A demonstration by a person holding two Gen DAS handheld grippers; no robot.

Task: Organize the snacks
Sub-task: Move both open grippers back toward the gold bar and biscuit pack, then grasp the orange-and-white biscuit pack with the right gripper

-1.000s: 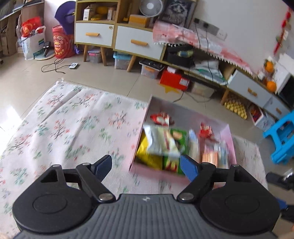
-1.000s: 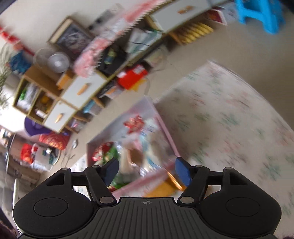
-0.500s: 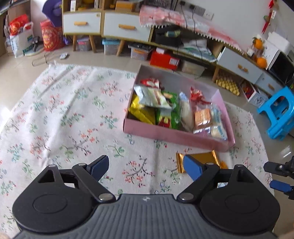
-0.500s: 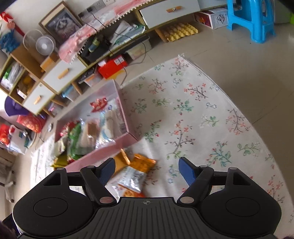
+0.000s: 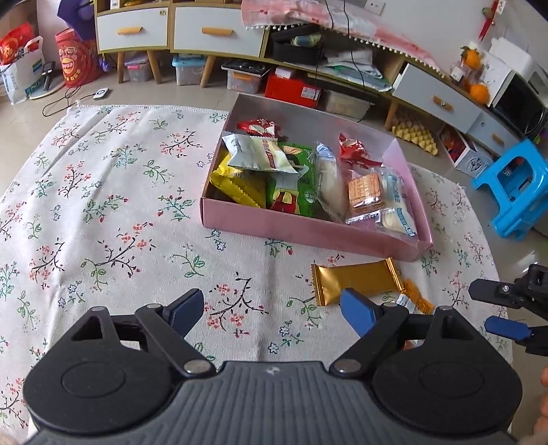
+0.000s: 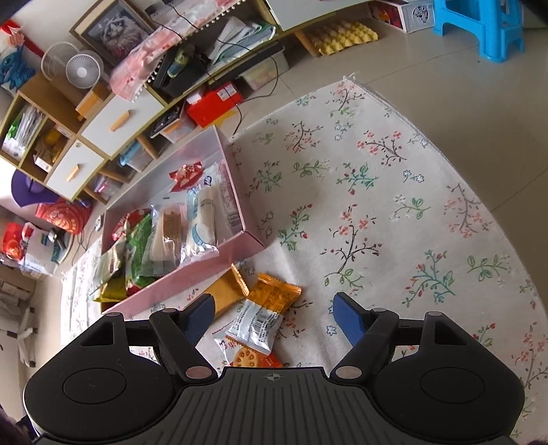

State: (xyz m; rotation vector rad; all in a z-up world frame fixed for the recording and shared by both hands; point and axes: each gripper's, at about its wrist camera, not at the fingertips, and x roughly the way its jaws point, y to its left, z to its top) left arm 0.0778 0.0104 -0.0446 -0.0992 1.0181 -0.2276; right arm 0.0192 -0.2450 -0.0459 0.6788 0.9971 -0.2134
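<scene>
Both wrist views looked down on a floral cloth (image 5: 113, 191) spread over a tiled floor, with a shallow pink box (image 5: 308, 232) lying on it. The box held assorted snack packets: a yellow one (image 5: 239, 186) at its near left corner, a green one (image 5: 294, 191) beside it, a white packet (image 5: 260, 154) lying across both, red-wrapped sweets (image 5: 260, 126) toward the far wall, and clear-wrapped crackers (image 5: 364, 191) at the right end. Outside the box, just beside its near wall, a gold packet (image 5: 356, 279) lay flat on the cloth, with an orange-and-white packet (image 6: 263, 308) touching its end and a third packet printed with a round biscuit (image 6: 246, 357) partly hidden under the right tool's body. The left gripper (image 5: 270, 308) hovered above bare cloth with its jaws released and nothing between them; its right finger overlapped the gold packet's near edge in view, contact not determinable. The right gripper (image 6: 274, 313) likewise had its jaws spread, the orange-and-white packet lying between the blue fingertips (image 6: 346, 313) without either pad pressing it. A low cabinet (image 5: 212, 30) and a blue stool (image 5: 513, 191) stood beyond the cloth.
</scene>
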